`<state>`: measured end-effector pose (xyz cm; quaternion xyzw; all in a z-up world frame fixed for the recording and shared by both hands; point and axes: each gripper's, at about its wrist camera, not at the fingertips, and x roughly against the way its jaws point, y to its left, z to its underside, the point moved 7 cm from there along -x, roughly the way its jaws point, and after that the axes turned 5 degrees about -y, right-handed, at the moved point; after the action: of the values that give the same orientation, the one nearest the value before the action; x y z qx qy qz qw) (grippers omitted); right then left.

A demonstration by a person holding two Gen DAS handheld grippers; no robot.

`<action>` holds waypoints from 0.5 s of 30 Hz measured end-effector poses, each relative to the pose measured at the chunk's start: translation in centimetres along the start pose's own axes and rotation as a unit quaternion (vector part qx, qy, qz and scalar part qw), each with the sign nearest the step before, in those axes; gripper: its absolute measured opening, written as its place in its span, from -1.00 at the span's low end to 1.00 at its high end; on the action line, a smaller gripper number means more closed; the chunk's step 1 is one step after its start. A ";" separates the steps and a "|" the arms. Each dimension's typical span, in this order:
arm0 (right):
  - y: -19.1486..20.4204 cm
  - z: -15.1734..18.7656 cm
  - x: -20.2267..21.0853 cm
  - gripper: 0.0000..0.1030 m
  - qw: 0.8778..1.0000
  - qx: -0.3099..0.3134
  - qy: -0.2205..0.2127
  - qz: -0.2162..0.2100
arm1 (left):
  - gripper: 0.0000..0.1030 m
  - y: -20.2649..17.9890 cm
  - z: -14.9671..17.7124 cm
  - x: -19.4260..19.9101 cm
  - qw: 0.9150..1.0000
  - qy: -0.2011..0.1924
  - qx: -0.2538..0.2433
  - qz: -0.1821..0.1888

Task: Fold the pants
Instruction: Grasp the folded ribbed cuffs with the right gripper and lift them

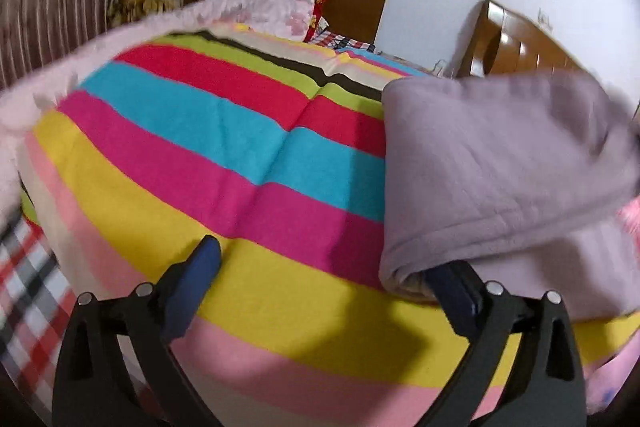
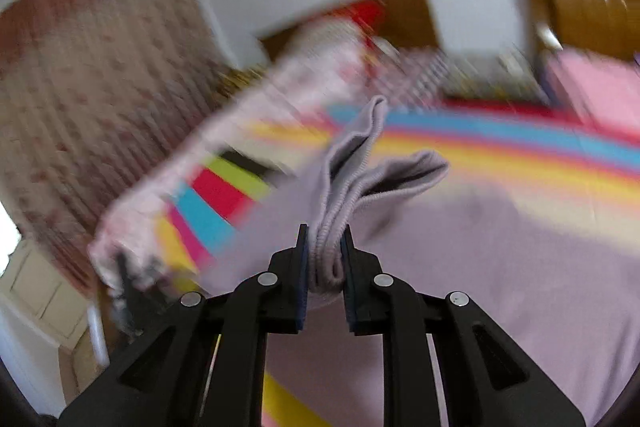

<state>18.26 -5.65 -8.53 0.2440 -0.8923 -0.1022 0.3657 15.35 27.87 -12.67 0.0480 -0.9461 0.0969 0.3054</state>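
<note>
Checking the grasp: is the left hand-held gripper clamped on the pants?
No: the left hand-held gripper is wide open, with the lilac pants draped over just one finger.

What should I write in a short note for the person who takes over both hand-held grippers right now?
Right hand-held gripper: shut on the ribbed edge of the lilac pants, with the hems bunched just past its fingers.
Left hand-held gripper: open, holds nothing; one finger sits under a folded edge of the pants.
Pants lie partly doubled over on the striped blanket.
Done: a first fold seems made.
Left: probably lay the gripped end down, smooth it, and fold again.
</note>
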 end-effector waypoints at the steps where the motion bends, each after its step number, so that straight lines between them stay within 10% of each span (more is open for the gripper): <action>1: -2.3 2.8 -1.9 -0.67 0.999 -0.034 0.041 0.001 | 0.97 -0.2 0.0 -0.1 1.000 -0.002 -0.002 -0.004; 15: -1.5 2.6 1.4 -0.71 0.998 -0.048 -0.002 -0.028 | 0.97 0.1 -0.3 -0.7 1.000 0.011 0.007 -0.004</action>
<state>16.14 -7.68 -10.07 0.2512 -0.8800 -0.1555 0.3719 16.09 28.03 -12.89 0.0528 -0.9416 0.1032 0.3161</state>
